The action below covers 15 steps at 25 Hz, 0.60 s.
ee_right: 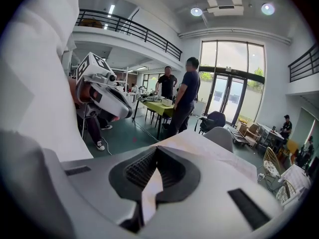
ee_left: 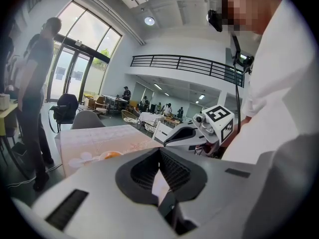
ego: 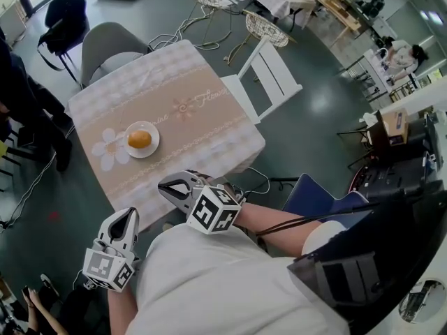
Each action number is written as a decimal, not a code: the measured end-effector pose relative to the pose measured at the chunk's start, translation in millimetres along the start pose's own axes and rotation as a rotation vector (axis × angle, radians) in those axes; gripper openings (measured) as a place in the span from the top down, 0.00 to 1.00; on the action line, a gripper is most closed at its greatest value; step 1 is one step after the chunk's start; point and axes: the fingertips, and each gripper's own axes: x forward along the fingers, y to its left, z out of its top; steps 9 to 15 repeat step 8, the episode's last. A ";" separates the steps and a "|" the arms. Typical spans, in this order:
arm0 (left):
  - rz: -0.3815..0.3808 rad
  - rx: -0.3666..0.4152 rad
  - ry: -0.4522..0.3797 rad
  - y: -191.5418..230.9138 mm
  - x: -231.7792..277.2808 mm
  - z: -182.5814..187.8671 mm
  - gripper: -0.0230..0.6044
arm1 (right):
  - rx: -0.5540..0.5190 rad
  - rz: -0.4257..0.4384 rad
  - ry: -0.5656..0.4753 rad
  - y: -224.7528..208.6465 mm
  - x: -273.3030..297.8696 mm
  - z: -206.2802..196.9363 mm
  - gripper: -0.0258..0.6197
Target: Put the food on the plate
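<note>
Two grippers, both closed and both empty, are held close to the person's body at the near side of the scene.

Left gripper [ego: 128, 216]: the jaws are pressed together at the tips with nothing between them. In the head view it sits short of the near corner of the bench [ego: 183, 82], over the floor, pointing towards the bench.

Right gripper [ego: 163, 185]: the jaws are likewise fully together, with nothing gripped. In the head view it appears at the bench's near edge, tips pointing to the person's left. The two grippers are near each other but apart, and the right one is closer to the bench.

Food [ego: 140, 139]: a round, orange-yellow piece resting in the middle of the plate [ego: 151, 149]. The plate is small, white and round. It stands on the near-left part of the bench, just beside a printed daisy [ego: 110, 147] on the pale patterned cloth. Food and plate lie ahead of both grippers and well apart from either, and neither gripper touches them. In the left gripper view the food shows to the left of the closed jaws, with the right gripper to their right.

Surroundings: a white slatted chair [ego: 269, 75] stands at the bench's far-right side and a grey chair [ego: 112, 47] at its far-left side. In the right gripper view, two people [ee_right: 187, 96] stand by a green table [ee_right: 158, 108].
</note>
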 end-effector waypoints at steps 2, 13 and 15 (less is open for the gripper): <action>0.000 -0.001 0.001 -0.4 -2.0 -0.8 0.95 | 0.002 -0.002 0.001 1.7 0.2 -0.1 0.94; -0.001 -0.001 0.001 -0.2 -5.9 -4.6 0.95 | 0.002 0.003 0.001 5.4 2.3 1.0 0.94; -0.001 -0.001 0.001 -0.2 -5.9 -4.6 0.95 | 0.002 0.003 0.001 5.4 2.3 1.0 0.94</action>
